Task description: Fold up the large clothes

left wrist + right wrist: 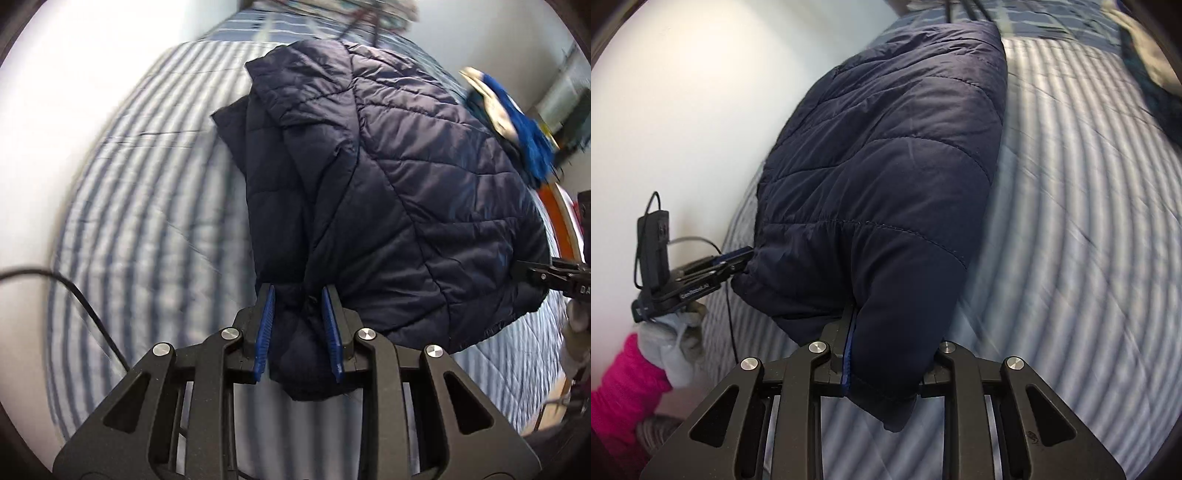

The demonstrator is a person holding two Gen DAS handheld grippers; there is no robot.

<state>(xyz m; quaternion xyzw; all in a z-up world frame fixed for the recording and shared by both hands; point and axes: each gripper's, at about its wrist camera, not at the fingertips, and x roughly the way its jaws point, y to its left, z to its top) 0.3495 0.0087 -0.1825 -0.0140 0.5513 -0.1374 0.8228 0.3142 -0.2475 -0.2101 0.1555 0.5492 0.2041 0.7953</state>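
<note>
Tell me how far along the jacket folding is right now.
Partly done: the navy quilted jacket already lies doubled over itself on the striped bedsheet, a sleeve tucked along one side. In hand: the left gripper and right gripper each pinch a corner of the near edge, lifting it. Left: carrying that edge over for another fold and setting it down flat.

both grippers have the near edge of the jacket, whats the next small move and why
Probably carry both held corners together up and away over the jacket, toward its far edge. The left gripper and right gripper each pinch a bunch of the near hem, lifted off the striped bedcover, while the rest lies flat, so it looks ready to fold in half.
</note>
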